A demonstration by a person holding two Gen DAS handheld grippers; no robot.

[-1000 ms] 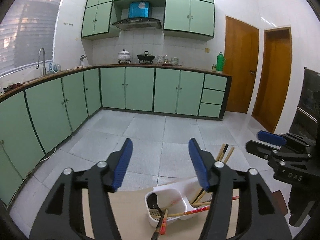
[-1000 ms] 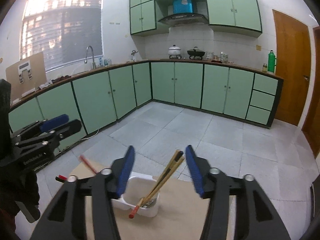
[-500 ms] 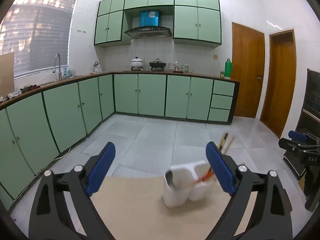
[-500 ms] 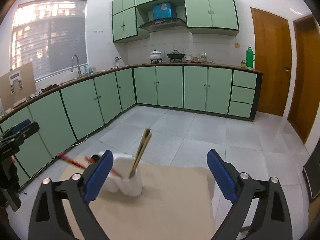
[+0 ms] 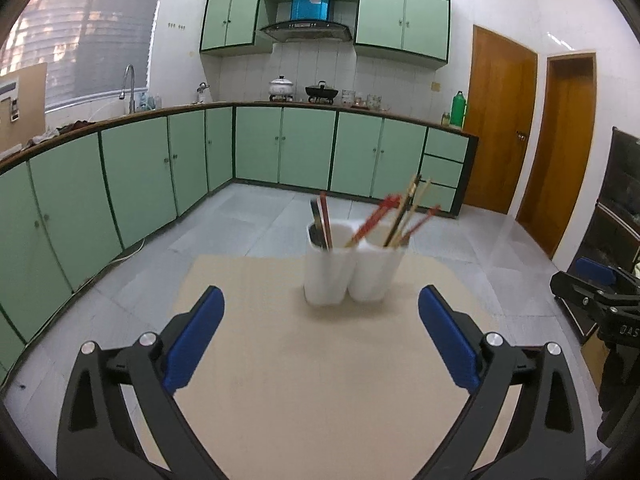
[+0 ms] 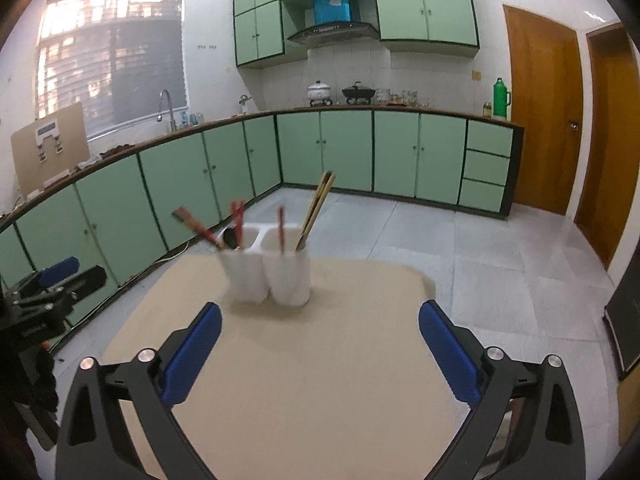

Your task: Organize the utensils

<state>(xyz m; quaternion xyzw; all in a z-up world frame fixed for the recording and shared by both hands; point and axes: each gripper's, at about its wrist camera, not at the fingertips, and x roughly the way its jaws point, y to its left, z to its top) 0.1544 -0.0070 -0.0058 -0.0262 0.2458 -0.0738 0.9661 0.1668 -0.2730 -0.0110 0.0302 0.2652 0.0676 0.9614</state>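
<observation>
We hold our left gripper (image 5: 320,336) low over the counter (image 5: 320,380), its blue fingers (image 5: 194,344) still opening with nothing between them. Our right gripper (image 6: 320,336) hangs level beside it over the counter, fingers (image 6: 450,354) spread wide and empty; both tilt slightly downward

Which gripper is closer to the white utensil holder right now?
Too close to call. The left gripper and the right gripper both hang open, back from the white utensil holder, nothing between their fingers.
</observation>
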